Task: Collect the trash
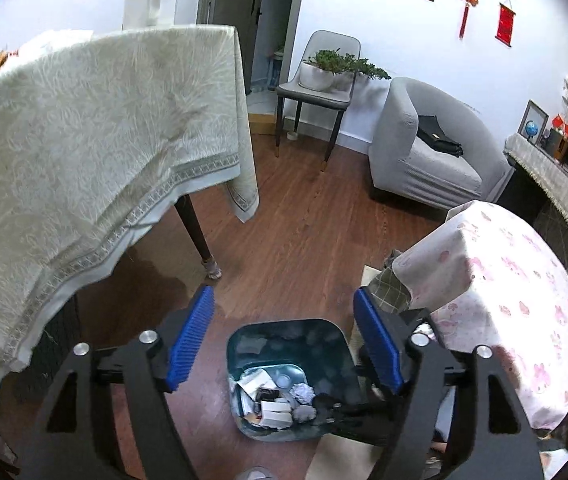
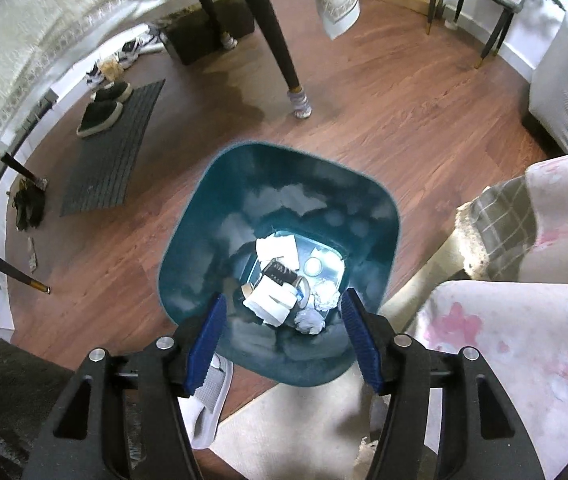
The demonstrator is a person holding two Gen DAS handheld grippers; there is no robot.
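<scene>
Both tongs are hanging wide apart and gripping nothing: the right tongs (image 2: 282,314) directly over the teal bin (image 2: 380,216), the left tongs (image 1: 284,308) higher up. Crumpled paper and cartons (image 2: 280,292) are lying at the bin's bottom (rim unobstructed). Beyond, bare wooden floor (image 1: 304,216) is stretching between the draped surface (image 1: 84,140) and the grey armchair (image 1: 424,152).

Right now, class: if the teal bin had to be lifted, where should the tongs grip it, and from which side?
Grip the teal bin by its near rim wall, coming from above. It stands upright and open-topped, so one finger can slip inside, one outside. The right tongs already hang open over that edge; the rim looks thin enough.
</scene>
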